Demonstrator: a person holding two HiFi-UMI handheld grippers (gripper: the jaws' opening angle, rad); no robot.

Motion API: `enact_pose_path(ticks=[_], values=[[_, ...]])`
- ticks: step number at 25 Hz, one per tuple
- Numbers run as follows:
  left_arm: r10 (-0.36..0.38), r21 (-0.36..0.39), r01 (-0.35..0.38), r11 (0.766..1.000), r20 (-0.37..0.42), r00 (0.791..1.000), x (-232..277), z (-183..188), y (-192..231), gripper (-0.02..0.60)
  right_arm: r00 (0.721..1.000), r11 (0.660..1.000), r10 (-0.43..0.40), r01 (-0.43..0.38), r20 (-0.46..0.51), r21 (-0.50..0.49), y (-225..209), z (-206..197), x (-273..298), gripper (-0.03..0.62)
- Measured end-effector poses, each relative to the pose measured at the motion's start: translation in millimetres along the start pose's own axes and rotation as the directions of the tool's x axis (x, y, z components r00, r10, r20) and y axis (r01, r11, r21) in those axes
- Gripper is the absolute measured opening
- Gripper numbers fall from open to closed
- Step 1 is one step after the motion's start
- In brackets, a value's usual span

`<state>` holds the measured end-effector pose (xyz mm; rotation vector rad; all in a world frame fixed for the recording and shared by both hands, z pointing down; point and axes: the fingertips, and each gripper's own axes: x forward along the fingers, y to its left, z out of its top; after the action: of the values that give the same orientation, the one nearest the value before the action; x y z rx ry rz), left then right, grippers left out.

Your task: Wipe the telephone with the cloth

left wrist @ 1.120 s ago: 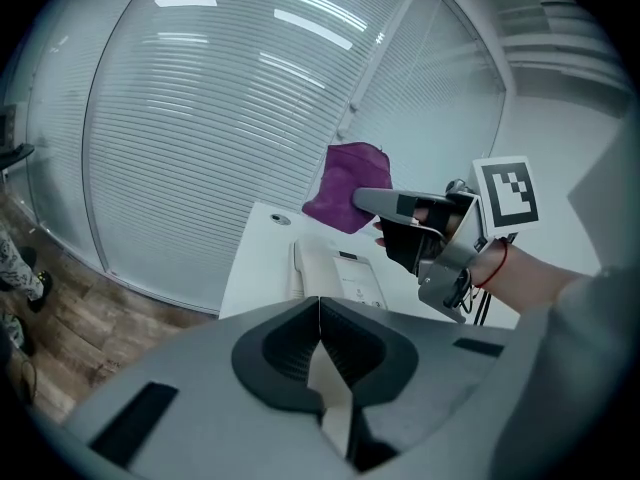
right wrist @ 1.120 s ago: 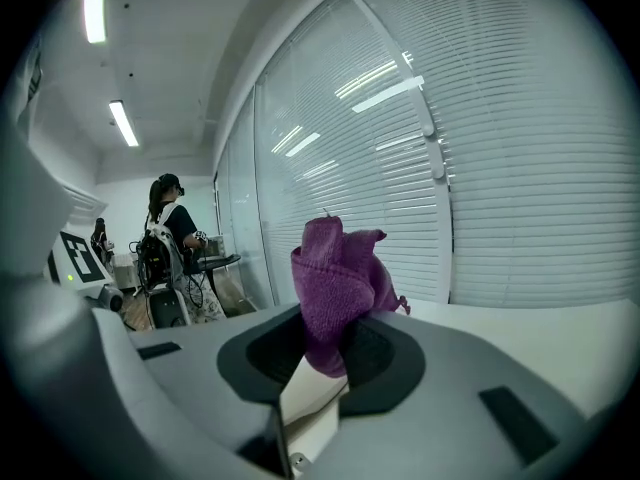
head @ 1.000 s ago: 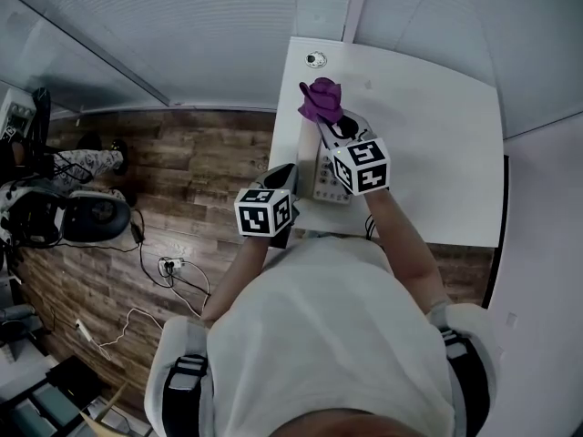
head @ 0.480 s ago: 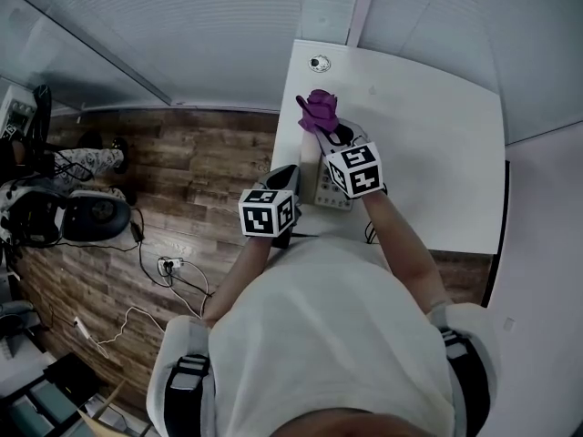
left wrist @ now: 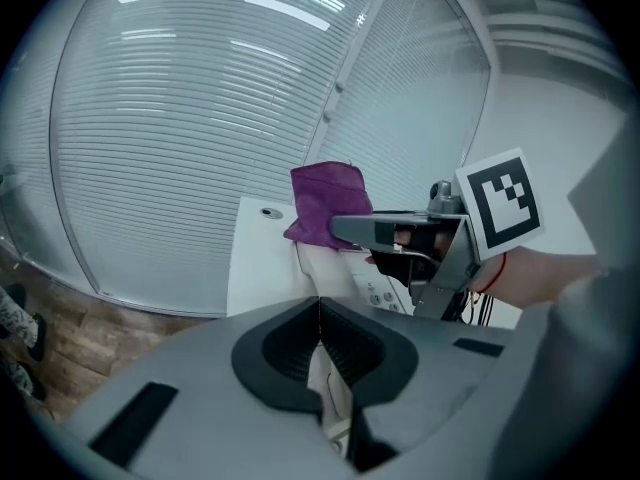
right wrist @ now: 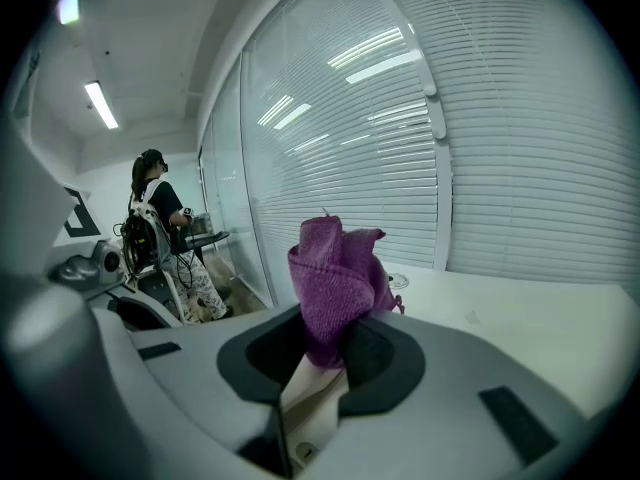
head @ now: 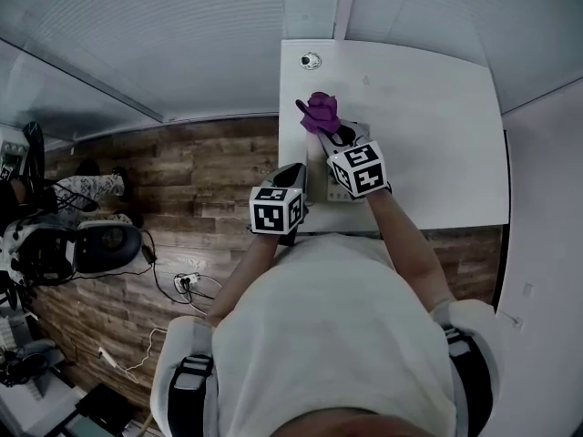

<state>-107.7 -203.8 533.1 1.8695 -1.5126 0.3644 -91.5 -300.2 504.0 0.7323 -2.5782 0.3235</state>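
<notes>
A cream telephone (head: pixel 339 182) lies on the white table (head: pixel 428 126) near its left edge. In the left gripper view its handset (left wrist: pixel 322 263) and keypad (left wrist: pixel 386 294) show. My right gripper (head: pixel 330 133) is shut on a bunched purple cloth (head: pixel 319 112), which rests over the far end of the telephone. In the right gripper view the cloth (right wrist: pixel 335 268) stands up out of the right gripper (right wrist: pixel 325 353). My left gripper (head: pixel 293 173) hangs at the telephone's left side, shut with nothing in it; its jaws (left wrist: pixel 319 308) meet in a line. The right gripper (left wrist: pixel 350 231) and cloth (left wrist: pixel 328 203) are ahead of it.
A round grommet (head: pixel 311 60) sits in the table's far left corner. Window blinds (right wrist: pixel 400 118) run behind the table. Wooden floor (head: pixel 209 171) with cables and equipment lies left of the table. A person (right wrist: pixel 155 218) stands far off among gear.
My right gripper has drawn the cloth slightly back toward me along the telephone. The left gripper has barely shifted and stays shut.
</notes>
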Motion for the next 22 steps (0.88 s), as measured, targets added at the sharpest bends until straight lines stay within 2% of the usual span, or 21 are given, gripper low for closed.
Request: enact_pose_path(ticks=[5, 9, 22], values=[[-0.039, 0.033, 0.039, 0.999, -0.023, 0.999, -3, -10, -6, 0.021, 0.999, 0.999, -0.050, 0.050, -0.005, 0.004, 7, -11, -17, 0.091], [-0.068, 0.049, 0.070, 0.996, -0.049, 0.996, 6, 3, 8, 0.021, 0.996, 0.996, -0.087, 0.087, -0.031, 0.017, 7, -7, -10, 0.091], [-0.123, 0.092, 0.131, 0.987, -0.086, 0.989, 16, 2, 17, 0.021, 0.988, 0.988, -0.145, 0.147, -0.045, 0.054, 24, -22, -22, 0.091]])
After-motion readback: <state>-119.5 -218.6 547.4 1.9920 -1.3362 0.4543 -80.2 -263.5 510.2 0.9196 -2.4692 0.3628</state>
